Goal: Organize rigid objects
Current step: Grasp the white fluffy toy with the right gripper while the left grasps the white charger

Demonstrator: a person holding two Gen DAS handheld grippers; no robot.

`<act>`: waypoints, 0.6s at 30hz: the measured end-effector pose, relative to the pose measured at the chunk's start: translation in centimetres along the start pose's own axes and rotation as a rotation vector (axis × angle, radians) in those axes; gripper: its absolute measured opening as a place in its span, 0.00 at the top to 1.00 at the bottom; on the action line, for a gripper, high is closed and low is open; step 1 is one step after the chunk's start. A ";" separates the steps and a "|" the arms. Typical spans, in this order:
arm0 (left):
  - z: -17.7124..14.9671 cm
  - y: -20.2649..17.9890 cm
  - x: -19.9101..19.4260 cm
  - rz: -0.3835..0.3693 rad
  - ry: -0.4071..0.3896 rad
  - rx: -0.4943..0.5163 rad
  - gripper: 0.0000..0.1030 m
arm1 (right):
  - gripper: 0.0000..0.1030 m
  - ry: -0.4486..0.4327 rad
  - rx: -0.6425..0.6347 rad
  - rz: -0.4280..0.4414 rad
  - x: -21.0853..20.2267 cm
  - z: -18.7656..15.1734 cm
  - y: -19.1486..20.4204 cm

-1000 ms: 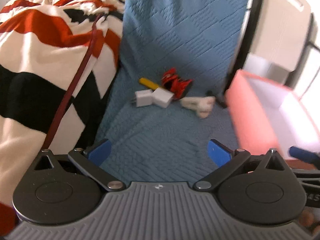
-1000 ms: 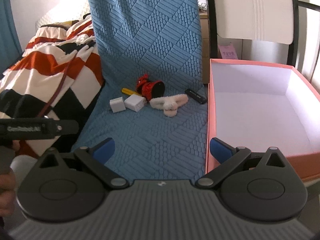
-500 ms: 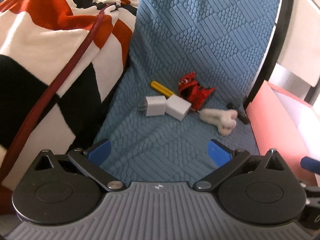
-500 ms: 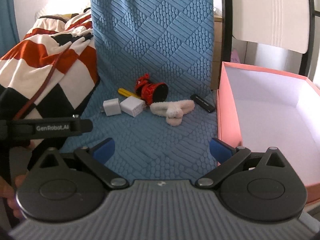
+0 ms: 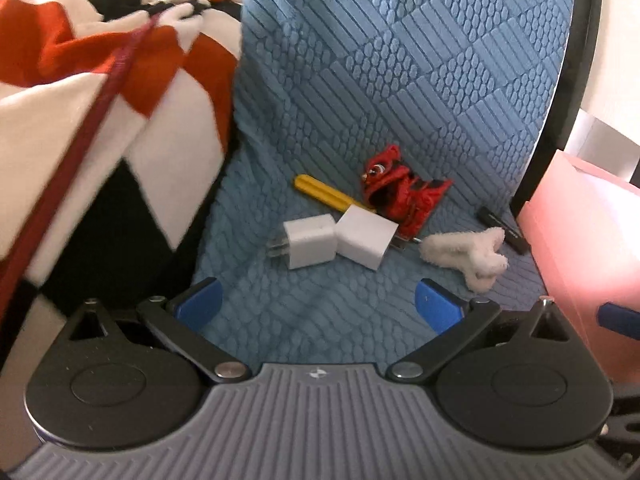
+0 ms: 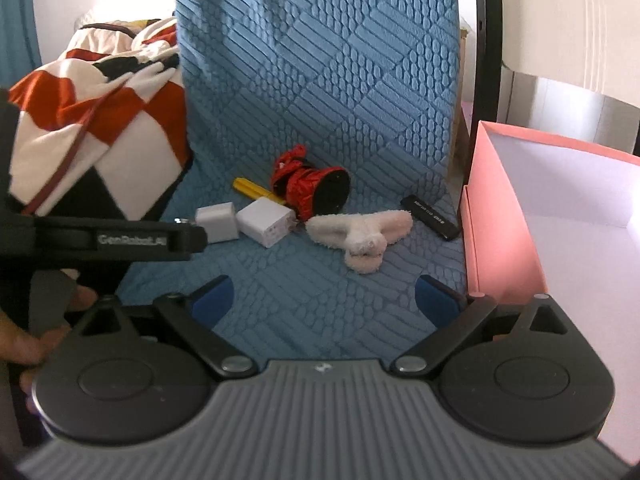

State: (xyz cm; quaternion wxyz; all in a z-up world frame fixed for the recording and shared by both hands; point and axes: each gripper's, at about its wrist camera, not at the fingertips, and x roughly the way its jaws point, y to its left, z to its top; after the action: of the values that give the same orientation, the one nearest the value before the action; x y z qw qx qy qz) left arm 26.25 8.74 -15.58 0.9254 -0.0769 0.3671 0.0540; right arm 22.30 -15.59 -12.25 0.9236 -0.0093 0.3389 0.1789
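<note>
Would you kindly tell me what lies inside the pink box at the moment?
The pink box shows only a bare white floor and walls; nothing visible inside. Its near corner is hidden behind the right tool's body.

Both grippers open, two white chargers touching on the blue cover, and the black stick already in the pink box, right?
Not quite. The black stick is not in the pink box; the right wrist view shows it lying on the blue cover just outside the box wall. The rest holds: the chargers touch.
</note>
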 end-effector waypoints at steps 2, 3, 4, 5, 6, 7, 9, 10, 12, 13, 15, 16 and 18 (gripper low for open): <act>0.4 -0.1 0.6 -0.003 -0.007 -0.005 0.00 | 0.27 0.005 -0.007 0.000 1.0 0.4 -0.1; 0.7 -0.2 1.0 0.002 -0.015 -0.002 0.00 | 0.29 0.006 -0.012 -0.011 1.5 0.6 -0.1; 0.9 -0.3 1.2 0.006 -0.023 0.002 0.00 | 0.29 0.003 -0.011 -0.015 2.0 0.8 -0.2; 1.1 -0.5 1.5 0.010 -0.029 0.009 0.00 | 0.34 0.002 -0.011 -0.014 2.4 0.9 -0.2; 1.4 -0.6 1.9 0.010 -0.032 0.016 0.01 | 0.35 0.004 -0.018 -0.017 3.0 1.0 -0.2; 1.7 -0.8 2.3 0.009 -0.033 0.020 0.02 | 0.38 0.005 -0.026 -0.017 3.4 1.1 -0.2; 2.2 -1.0 3.2 0.018 -0.032 0.020 0.06 | 0.40 0.008 -0.025 -0.013 4.4 1.3 -0.4; 2.4 -1.0 3.6 0.024 -0.028 0.010 0.11 | 0.41 0.011 -0.016 -0.003 4.9 1.5 -0.6; 2.8 -1.1 5.0 0.028 -0.001 -0.027 0.21 | 0.41 0.018 -0.020 -0.005 5.9 1.7 -0.8; 3.0 -1.1 5.6 0.028 0.009 -0.032 0.24 | 0.41 0.017 -0.021 -0.006 6.3 1.8 -0.8; 3.3 -1.2 6.3 0.036 0.008 -0.031 0.28 | 0.41 0.028 -0.040 -0.015 7.1 2.2 -0.8; 3.5 -1.2 6.6 0.033 0.001 -0.034 0.30 | 0.41 0.037 -0.060 -0.024 7.5 2.4 -0.7; 3.7 -1.2 6.9 0.022 -0.005 -0.032 0.31 | 0.41 0.038 -0.084 -0.052 8.2 2.7 -0.7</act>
State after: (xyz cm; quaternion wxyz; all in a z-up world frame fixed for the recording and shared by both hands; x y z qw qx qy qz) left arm 33.95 8.50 -17.52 0.9244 -0.0876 0.3645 0.0701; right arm 29.98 -13.19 -15.39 0.9202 -0.0601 0.3482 0.1686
